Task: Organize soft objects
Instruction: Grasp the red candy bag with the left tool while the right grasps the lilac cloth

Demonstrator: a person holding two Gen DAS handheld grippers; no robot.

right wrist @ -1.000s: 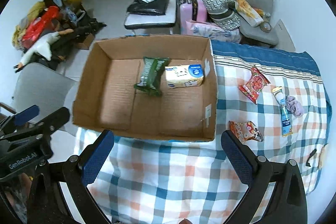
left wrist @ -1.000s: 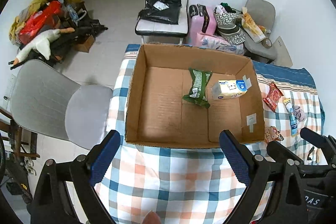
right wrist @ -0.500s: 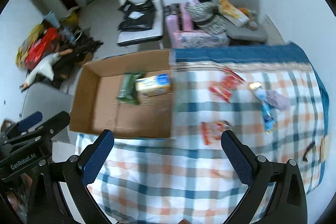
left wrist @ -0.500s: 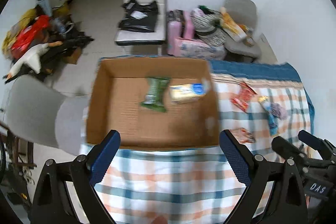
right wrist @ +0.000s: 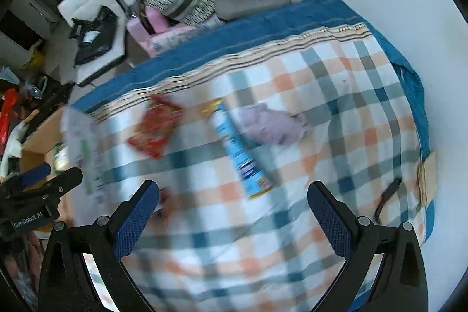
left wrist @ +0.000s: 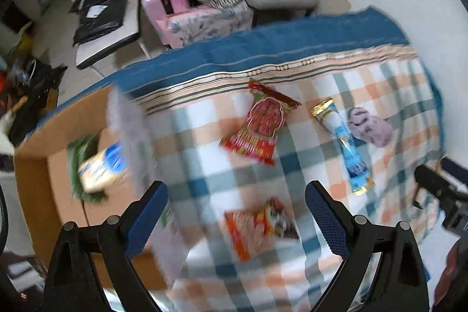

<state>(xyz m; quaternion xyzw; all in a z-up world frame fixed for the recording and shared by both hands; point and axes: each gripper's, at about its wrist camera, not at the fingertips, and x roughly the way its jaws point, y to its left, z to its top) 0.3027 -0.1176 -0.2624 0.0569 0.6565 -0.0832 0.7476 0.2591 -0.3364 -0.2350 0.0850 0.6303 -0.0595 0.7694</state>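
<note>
Left claw (left wrist: 235,217) wide open, empty; right claw (right wrist: 232,212) likewise.

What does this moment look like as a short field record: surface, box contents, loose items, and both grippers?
surface: checked cloth with a blue border
box: cardboard box at the left, holding a green packet and a white and blue pack
loose items: red snack bag, orange snack bag, blue tube, purple cloth
left gripper: jaws open, empty, above the orange snack bag
right gripper: jaws open, empty, above the cloth near the blue tube
image: motion blur in both views
</note>
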